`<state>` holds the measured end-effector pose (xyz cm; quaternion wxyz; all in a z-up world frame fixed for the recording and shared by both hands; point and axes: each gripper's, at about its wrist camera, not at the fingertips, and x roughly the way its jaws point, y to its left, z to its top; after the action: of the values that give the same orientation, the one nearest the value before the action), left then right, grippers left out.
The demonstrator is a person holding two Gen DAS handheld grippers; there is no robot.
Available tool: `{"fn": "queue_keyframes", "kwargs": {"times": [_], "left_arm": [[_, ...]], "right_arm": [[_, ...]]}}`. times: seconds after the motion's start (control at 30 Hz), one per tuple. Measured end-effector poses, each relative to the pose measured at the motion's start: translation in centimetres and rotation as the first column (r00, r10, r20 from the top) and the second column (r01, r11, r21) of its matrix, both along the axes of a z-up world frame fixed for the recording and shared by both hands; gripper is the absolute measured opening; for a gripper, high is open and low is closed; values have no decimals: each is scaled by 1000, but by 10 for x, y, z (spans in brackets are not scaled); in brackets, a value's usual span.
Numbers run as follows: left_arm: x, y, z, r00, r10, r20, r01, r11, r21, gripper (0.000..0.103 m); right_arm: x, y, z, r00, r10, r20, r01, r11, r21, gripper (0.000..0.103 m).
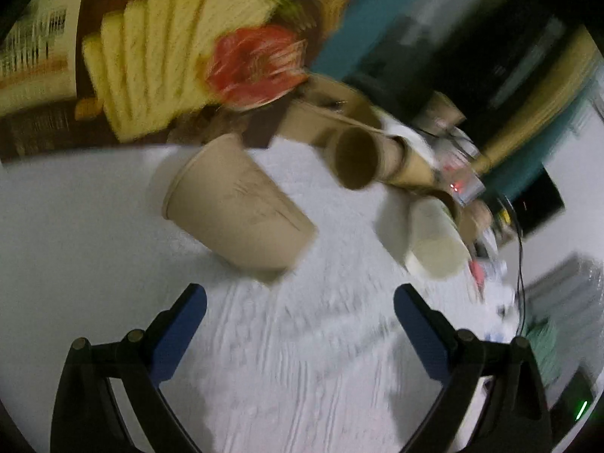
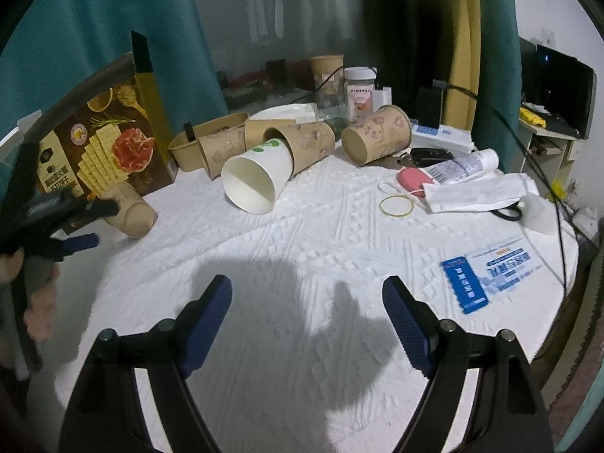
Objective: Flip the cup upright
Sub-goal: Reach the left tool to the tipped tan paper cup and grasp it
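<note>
A tan paper cup (image 1: 241,207) lies on its side on the white textured cloth, just ahead of my left gripper (image 1: 300,302), which is open and empty, its fingers apart from the cup. The same cup (image 2: 130,209) shows in the right wrist view at the left, in front of the cracker box, with the left gripper (image 2: 94,222) beside it. My right gripper (image 2: 306,290) is open and empty over bare cloth, far from the cup. The left wrist view is blurred.
A cracker box (image 2: 109,147) stands behind the cup. Several tipped cups, one white (image 2: 256,181), and a paper bowl (image 2: 196,143) lie at the back. Rubber band (image 2: 396,204), tube (image 2: 460,166), mask, blue card (image 2: 490,275) lie right. The table edge (image 2: 566,283) curves at right.
</note>
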<state>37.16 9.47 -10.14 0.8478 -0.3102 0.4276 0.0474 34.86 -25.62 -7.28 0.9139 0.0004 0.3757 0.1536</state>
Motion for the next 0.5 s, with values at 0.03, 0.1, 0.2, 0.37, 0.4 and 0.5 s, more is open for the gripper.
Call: {"fn": "queue_keyframes", "kwargs": {"times": [0.03, 0.1, 0.2, 0.37, 0.4, 0.5], "left_arm": [[6, 6, -5, 1000, 23, -16, -23, 999, -33, 99], [17, 17, -12, 996, 77, -42, -80, 995, -60, 99], [26, 28, -12, 990, 141, -27, -143, 988, -64, 99], [54, 34, -19, 992, 110, -66, -114, 992, -51, 75], [54, 33, -17, 993, 104, -56, -107, 994, -37, 74], [51, 29, -16, 996, 70, -47, -71, 997, -22, 69]], "right_arm": [[2, 0, -2, 1000, 0, -5, 0, 1000, 2, 80], [4, 0, -6, 1000, -5, -14, 5, 1000, 8, 80], [4, -2, -10, 1000, -11, -25, 11, 1000, 17, 80], [2, -3, -16, 999, -19, -45, 20, 999, 27, 80], [2, -3, -16, 999, -20, -48, 22, 999, 28, 80], [-3, -2, -13, 999, -22, -47, 23, 999, 29, 80]]}}
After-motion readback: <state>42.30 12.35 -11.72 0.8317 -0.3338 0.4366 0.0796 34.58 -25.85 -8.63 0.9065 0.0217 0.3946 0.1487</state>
